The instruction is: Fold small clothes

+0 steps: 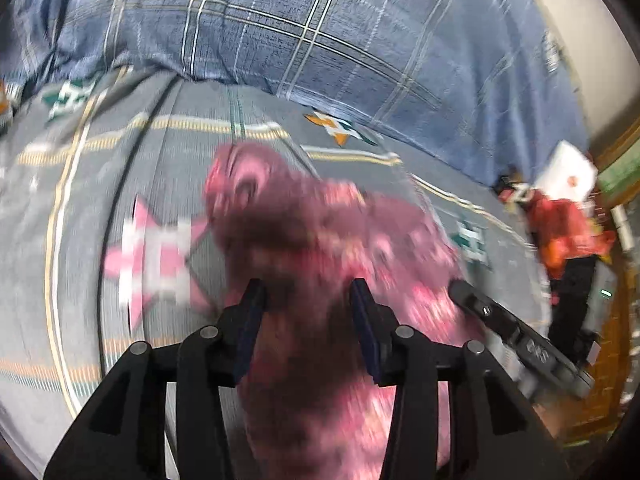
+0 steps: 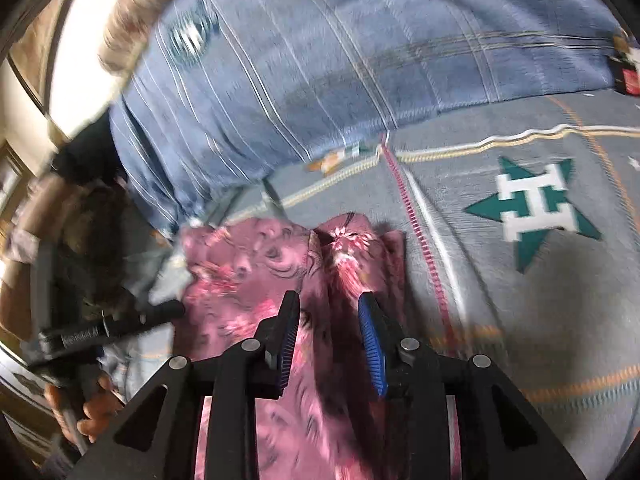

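Lying on the bed [image 2: 520, 300], the pink garment [image 2: 256, 276] sits between both spread grippers, left gripper [image 1: 307, 292] and right gripper [image 2: 329, 300], seemingly ungrasped through blur.

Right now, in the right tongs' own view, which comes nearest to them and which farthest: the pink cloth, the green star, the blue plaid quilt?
1. Pink cloth, between the right tongs.
2. Green star, ahead and right on the grey sheet.
3. Blue plaid quilt, across the top.
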Demonstrator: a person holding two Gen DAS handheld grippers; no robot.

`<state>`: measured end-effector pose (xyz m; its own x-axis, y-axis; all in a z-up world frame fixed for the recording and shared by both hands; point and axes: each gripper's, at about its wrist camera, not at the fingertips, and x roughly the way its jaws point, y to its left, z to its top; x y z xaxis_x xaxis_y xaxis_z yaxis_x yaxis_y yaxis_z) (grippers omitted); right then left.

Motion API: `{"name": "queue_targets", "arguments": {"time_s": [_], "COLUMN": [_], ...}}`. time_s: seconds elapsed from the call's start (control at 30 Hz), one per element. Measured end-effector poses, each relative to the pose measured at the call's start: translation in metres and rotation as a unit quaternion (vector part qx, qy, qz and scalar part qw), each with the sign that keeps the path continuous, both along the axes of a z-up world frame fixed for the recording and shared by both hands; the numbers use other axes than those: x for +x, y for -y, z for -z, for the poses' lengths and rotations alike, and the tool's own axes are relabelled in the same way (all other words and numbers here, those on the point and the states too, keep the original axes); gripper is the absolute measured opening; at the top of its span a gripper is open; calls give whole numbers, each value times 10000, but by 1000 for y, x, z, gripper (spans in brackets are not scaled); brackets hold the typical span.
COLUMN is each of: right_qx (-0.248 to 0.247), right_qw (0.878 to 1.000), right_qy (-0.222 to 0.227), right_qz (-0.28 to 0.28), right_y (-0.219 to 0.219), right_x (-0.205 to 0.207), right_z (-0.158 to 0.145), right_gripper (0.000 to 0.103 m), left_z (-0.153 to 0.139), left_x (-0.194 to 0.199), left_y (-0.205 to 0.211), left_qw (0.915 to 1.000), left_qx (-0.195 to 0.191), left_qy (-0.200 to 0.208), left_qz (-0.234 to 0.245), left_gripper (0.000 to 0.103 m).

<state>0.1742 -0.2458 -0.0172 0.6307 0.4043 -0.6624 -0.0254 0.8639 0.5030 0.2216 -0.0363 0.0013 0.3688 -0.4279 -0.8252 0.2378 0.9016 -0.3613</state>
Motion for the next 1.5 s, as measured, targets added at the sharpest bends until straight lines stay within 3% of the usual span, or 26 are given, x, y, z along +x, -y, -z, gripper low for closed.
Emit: {"name": "queue_targets", "arguments": {"time_s": [0.07,0.13,0.23,0.27,0.37,0.4,0.57,0.63,0.7,0.73,0.8,0.83,1.0,1.17,1.3,1.37,1.47,1.5], "right_qx": [-124,-217,-350,-278,-22,9,226,-52,-374,-286,-369,-330,-378,-416,-1050,-858,-706,-771], "right_qw": [9989,9981,9991,9993,9992,9989,9973,9986,9992,9993,9993,9994,9985,9984,9940,9960,9975,9969], "right_qy": [448,544,-80,-84,-56,34,700,523,49,218,99,106,362,275,-169,-198,19,15], "right_qz": [16,166,244,230,400,459,37,-44,-100,-66,20,44,-137,-260,-248,-168,40,156], "right_y": [-3,0,8,10,18,19,8,-3,-11,-9,-9,-9,-14,-18,-21,-16,-3,2], "right_x": [-3,-2,16,17,10,4,-24,-21,-9,-12,-15,-20,-62,-88,-79,-81,-91,-94], "right_z": [-12,-14,21,29,16,10,-12,3,29,30,20,13,-11,-3,17,12,-5,-5], "right_gripper": [4,4,2,1,9,14,15,15,9,8,11,18,26,26,19,19,28,39], "left_z": [3,15,43,45,32,27,-3,10,30,37,33,26,8,7,19,26,19,17], "left_x": [15,31,47,49,48,45,-6,-15,-18,-18,-22,-25,-57,-81,-94,-96,-107,-111], "left_y": [7,9,15,17,11,5,-14,-11,-3,0,-3,-6,-7,0,3,-1,-16,-22], "left_qw": [9998,9997,9981,9981,9978,9983,9987,9986,9975,9959,9955,9956,9925,9917,9906,9911,9953,9967], "left_qx": [145,134,442,517,610,520,236,367,664,863,890,877,1060,1101,1259,1271,938,801], "left_qy": [83,3,-227,-114,-78,-63,440,369,257,276,312,308,609,639,487,347,188,118], "left_qz": [-74,-218,-356,-314,-241,-259,-86,-14,41,9,-47,-67,51,182,226,211,118,83], "left_gripper": [41,41,47,47,46,46,48,50,54,59,59,58,58,58,60,62,62,62]}}
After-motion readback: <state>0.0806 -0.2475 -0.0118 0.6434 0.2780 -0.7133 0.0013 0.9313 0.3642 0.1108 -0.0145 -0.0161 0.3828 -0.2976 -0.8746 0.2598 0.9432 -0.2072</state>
